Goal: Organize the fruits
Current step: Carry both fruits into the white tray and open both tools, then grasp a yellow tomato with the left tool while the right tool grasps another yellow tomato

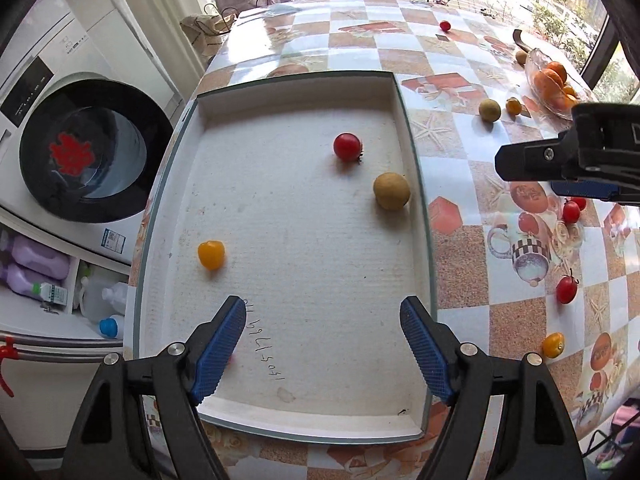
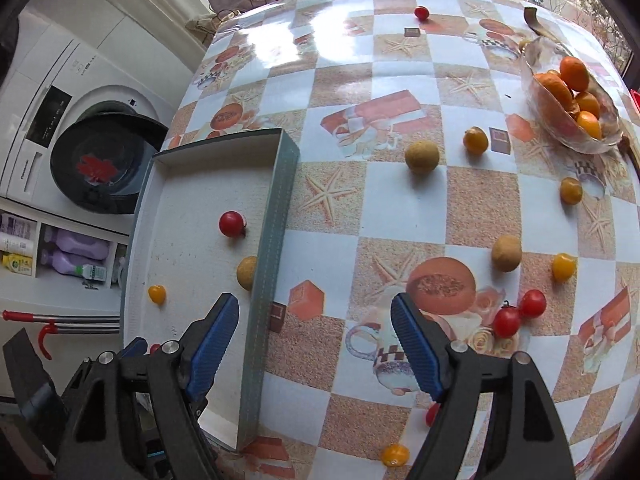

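A shallow white tray with a teal rim lies on the checked table. It holds a red cherry tomato, a tan longan and a yellow tomato. My left gripper hangs open over the tray's near end with nothing between its pads; something reddish peeks from behind its left finger. My right gripper is open and empty, straddling the tray's right wall. On the table to the right lie loose longans, yellow tomatoes and red tomatoes.
A glass dish of oranges stands at the far right. One red tomato sits far back. A washing machine and a shelf of bottles are beyond the table's left edge. Another yellow tomato lies near the front.
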